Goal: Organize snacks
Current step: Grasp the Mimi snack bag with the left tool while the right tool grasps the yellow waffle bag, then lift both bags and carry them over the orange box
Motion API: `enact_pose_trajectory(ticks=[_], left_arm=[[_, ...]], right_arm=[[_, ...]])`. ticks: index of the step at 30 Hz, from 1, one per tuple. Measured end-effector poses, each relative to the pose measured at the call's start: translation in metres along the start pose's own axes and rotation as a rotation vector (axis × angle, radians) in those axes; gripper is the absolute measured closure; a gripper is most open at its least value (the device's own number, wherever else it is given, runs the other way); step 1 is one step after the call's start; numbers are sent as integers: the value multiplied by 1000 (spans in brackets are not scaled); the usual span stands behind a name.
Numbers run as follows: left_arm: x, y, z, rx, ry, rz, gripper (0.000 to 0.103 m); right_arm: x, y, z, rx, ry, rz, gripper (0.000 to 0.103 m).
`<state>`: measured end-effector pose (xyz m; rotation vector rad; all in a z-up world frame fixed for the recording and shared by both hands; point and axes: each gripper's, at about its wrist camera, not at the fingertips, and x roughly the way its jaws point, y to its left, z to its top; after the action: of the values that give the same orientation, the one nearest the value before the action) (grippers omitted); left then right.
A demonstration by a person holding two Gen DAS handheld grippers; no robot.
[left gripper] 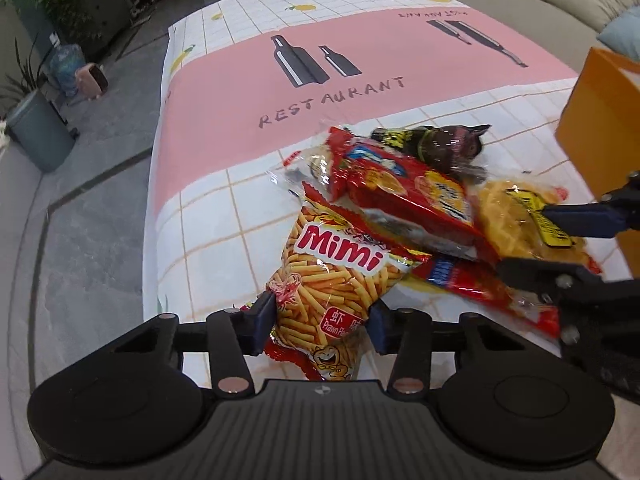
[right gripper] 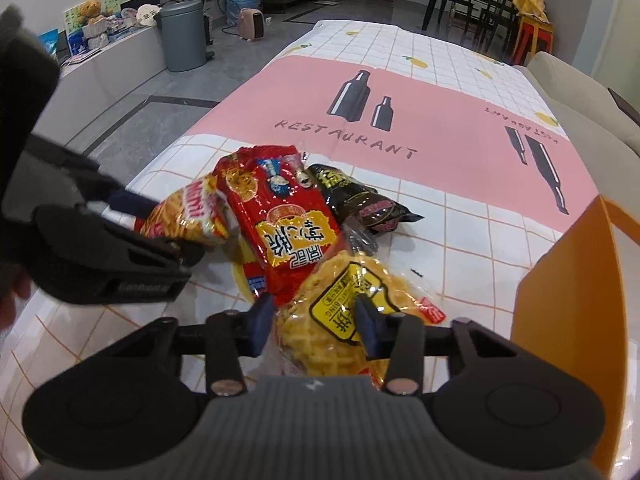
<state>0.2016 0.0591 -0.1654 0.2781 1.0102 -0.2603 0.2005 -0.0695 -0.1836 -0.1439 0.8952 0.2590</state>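
Note:
A pile of snack packets lies on the tablecloth. My left gripper (left gripper: 322,318) has its jaws around the lower end of the orange Mimi prawn-stick bag (left gripper: 336,280), pads touching its sides. My right gripper (right gripper: 316,322) has its jaws around the yellow crisp-cake packet (right gripper: 340,320), also seen in the left wrist view (left gripper: 524,220). A red noodle-snack packet (right gripper: 276,220) lies on top of the pile, and a dark brown packet (right gripper: 360,196) lies behind it. The Mimi bag shows in the right wrist view (right gripper: 188,216) next to the left gripper's fingers (right gripper: 132,204).
An orange open box (right gripper: 568,300) stands at the right edge of the table, also in the left wrist view (left gripper: 600,120). The pink and white tablecloth (left gripper: 360,72) covers the table. A sofa (right gripper: 580,92) is on the right. A grey bin (right gripper: 182,36) stands on the floor at left.

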Motion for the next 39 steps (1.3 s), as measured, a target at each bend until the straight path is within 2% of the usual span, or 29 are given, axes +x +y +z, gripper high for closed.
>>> enact_pose_trajectory(ticks=[6,11,15,22,28,35,39], left_arm=[[-25,-6,-18,-96,5,-52,53],[-48,-10,-32,-167,10,-98,55],[-74,-14,-41,-207,-18,-122,56],[-120,-25,-49,-233,-89,-142,56],[-159,-35,-49,-243,-153,-161,56],[-198,-54,-33,-211,-232,-192,56],[-213,-74,-15,-174,-270,-235,56]], right_arm=[[-19,0,-3,22,-8,0,74],[-41,1,-9,51,-7,11,77],[-63,0,-14,106,-3,21,78],[-106,2,-28,164,-26,31,80],[-144,-1,-39,191,-81,47,81],[-191,-20,-43,228,-162,43,82],[-216,-40,-46,253,-211,27,82]])
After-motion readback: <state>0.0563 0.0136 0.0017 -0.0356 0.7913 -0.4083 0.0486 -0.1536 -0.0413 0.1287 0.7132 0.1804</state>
